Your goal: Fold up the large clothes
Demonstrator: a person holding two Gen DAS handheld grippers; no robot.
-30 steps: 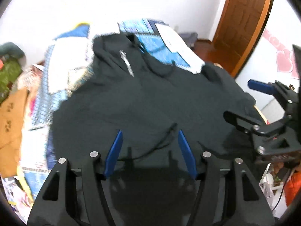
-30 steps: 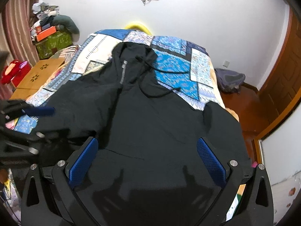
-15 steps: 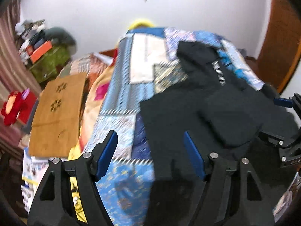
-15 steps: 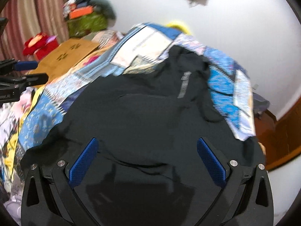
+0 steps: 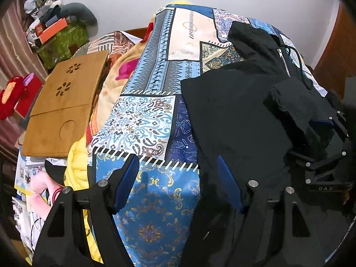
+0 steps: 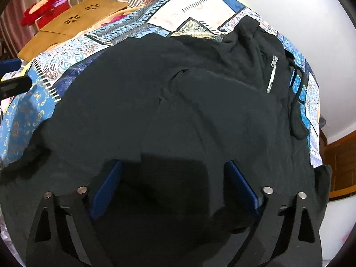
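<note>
A black zip hoodie [image 5: 233, 115] lies spread on a blue patchwork bedspread [image 5: 144, 120], hood toward the far wall; it fills the right wrist view [image 6: 178, 111], with its silver zipper [image 6: 272, 73] at upper right. A folded flap of it [image 5: 293, 104] lies on top at the right. My left gripper [image 5: 178, 178] is open and empty, over the hoodie's left edge at the bed's near end. My right gripper [image 6: 173, 184] is open, low over the hoodie's lower part, and also shows in the left wrist view [image 5: 327, 142].
A wooden lap table [image 5: 64, 102] lies left of the bed, with red items [image 5: 13, 95] and a green box [image 5: 64, 42] with clutter behind it. A yellow blanket [image 5: 77, 169] hangs at the bed's left side. A brown door [image 6: 342, 162] stands at the right.
Both grippers have swung left and dropped closer to the bed. The left one now sits at the hoodie's left edge. The right one has come down low over the hoodie.
</note>
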